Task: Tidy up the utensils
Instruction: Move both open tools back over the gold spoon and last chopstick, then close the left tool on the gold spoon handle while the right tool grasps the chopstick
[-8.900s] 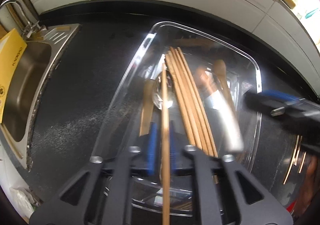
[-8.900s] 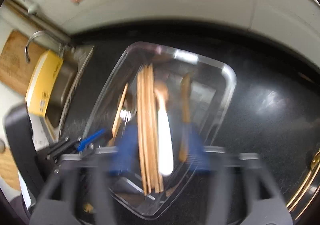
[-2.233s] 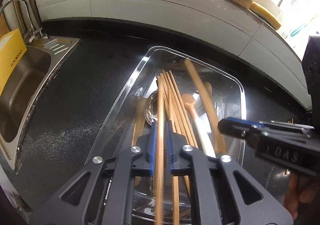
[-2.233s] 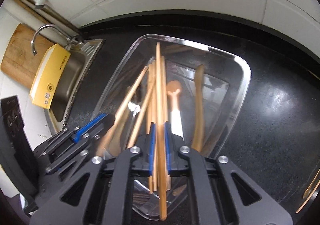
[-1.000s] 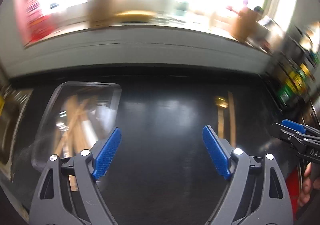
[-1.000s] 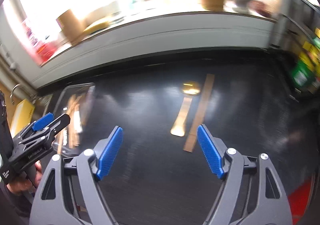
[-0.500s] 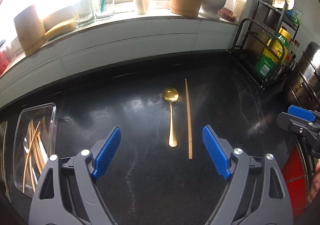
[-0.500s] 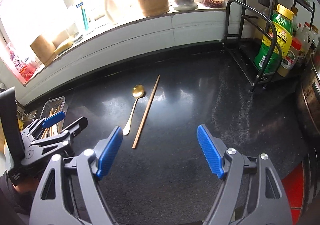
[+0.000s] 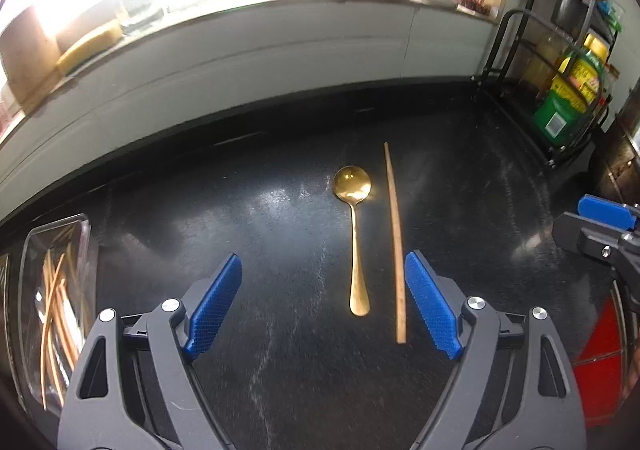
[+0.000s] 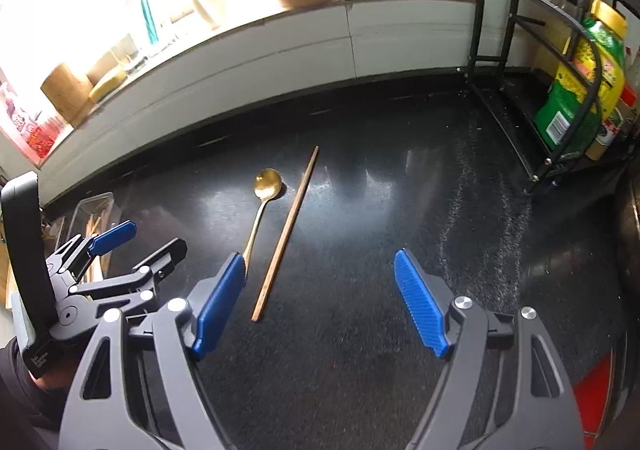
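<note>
A gold spoon [image 9: 355, 234] and a single wooden chopstick [image 9: 395, 238] lie side by side on the black counter [image 9: 280, 370]. My left gripper [image 9: 324, 304] hovers open just short of them, the spoon's handle end between its blue pads and the chopstick's near end close to the right pad. My right gripper [image 10: 318, 302] is open too, nothing between its fingers; the spoon [image 10: 262, 205] and chopstick [image 10: 286, 234] lie ahead of it to the left. The clear tray [image 9: 28, 262] of chopsticks sits at far left.
A black wire rack [image 10: 532, 101] with a green bottle [image 10: 576, 101] stands at the right. A white sill [image 9: 240, 45] with jars, a wooden holder and a mortar runs along the back. Something red [image 9: 596, 382] lies at the near right. The left gripper [image 10: 116, 262] shows at the right wrist view's left.
Both grippers swung away from the tray, which slid to the far left. Spoon and chopstick came into view and have grown larger as both grippers neared them.
</note>
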Demonstrator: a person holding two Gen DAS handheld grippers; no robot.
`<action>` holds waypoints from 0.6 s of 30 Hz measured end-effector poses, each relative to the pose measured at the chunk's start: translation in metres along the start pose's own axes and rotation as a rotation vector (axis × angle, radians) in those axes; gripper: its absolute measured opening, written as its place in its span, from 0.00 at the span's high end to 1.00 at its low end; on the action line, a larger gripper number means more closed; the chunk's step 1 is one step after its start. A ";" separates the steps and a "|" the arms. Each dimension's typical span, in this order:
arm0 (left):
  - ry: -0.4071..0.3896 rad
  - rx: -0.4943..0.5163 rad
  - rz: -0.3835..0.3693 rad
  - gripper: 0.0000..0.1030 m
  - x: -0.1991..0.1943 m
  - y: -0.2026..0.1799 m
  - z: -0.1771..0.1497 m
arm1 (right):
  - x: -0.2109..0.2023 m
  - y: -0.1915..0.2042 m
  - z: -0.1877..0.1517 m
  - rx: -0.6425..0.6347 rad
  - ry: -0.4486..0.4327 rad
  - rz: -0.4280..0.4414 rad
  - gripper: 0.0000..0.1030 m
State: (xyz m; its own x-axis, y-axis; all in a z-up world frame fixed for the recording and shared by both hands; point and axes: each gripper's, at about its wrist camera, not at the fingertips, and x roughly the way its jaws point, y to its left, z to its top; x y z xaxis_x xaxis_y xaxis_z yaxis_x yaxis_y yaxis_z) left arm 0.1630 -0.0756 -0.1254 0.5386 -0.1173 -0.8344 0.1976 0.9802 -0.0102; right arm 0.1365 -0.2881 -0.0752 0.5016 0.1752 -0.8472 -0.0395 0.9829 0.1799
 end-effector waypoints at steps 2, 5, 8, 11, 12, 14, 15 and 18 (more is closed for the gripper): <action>0.014 0.016 -0.003 0.21 0.016 -0.001 0.002 | 0.014 -0.002 0.006 -0.003 0.015 -0.009 0.27; 0.042 0.036 -0.008 0.22 0.049 -0.002 0.007 | 0.038 -0.006 0.016 -0.005 0.041 -0.020 0.27; 0.075 0.050 -0.015 0.28 0.080 -0.003 0.011 | 0.064 -0.011 0.026 -0.013 0.073 -0.037 0.27; 0.099 0.047 -0.028 0.33 0.102 -0.003 0.013 | 0.085 -0.018 0.034 -0.007 0.103 -0.043 0.27; 0.113 0.052 -0.033 0.34 0.111 -0.004 0.013 | 0.090 -0.020 0.037 -0.004 0.110 -0.043 0.27; 0.096 0.068 -0.027 0.37 0.119 -0.006 0.015 | 0.100 -0.026 0.042 0.004 0.119 -0.049 0.27; 0.090 0.082 -0.027 0.37 0.122 -0.008 0.015 | 0.104 -0.028 0.044 0.006 0.121 -0.050 0.27; 0.059 0.111 -0.013 0.50 0.121 -0.011 0.016 | 0.116 -0.032 0.049 0.010 0.135 -0.058 0.27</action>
State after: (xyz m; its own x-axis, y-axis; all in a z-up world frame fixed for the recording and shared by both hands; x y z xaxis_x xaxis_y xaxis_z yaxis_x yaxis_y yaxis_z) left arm 0.2394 -0.1031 -0.2174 0.4867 -0.1169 -0.8657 0.2955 0.9546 0.0372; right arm 0.2384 -0.3024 -0.1549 0.3818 0.1246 -0.9158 -0.0051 0.9911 0.1327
